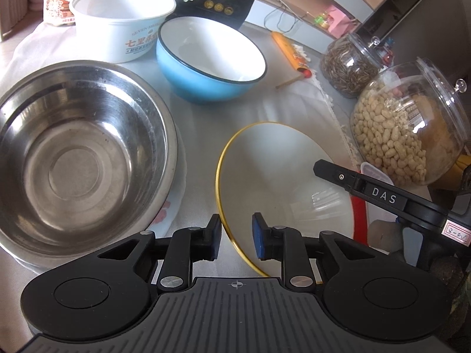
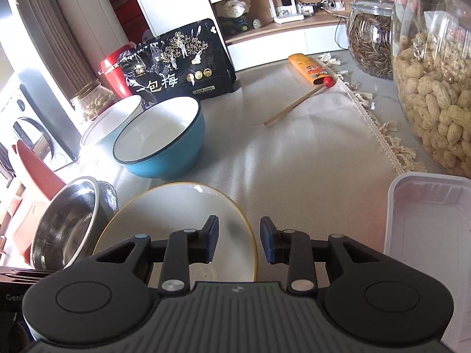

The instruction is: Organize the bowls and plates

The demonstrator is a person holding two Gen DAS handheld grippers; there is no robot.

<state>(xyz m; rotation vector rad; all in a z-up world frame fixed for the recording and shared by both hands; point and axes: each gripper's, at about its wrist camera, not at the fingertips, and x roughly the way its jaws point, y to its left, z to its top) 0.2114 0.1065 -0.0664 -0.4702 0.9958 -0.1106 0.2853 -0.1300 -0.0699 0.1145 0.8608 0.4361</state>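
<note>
A white gold-rimmed bowl (image 1: 282, 176) sits on the grey cloth in front of both grippers; it also shows in the right wrist view (image 2: 176, 214). My left gripper (image 1: 235, 236) is open, its jaws straddling the bowl's near-left rim. My right gripper (image 2: 239, 242) is open, straddling the bowl's right rim; its arm shows in the left wrist view (image 1: 382, 197). A steel bowl (image 1: 79, 153) rests on a floral plate (image 1: 173, 206) at left. A blue bowl (image 1: 212, 58) and a white paper bowl (image 1: 120, 23) stand behind.
Two glass jars, one of peanuts (image 1: 406, 126) and one of seeds (image 1: 350, 61), stand at right. A black snack bag (image 2: 179, 67), an orange remote (image 2: 309, 69), a stick (image 2: 291, 106) and a plastic tray (image 2: 426, 220) are on the table.
</note>
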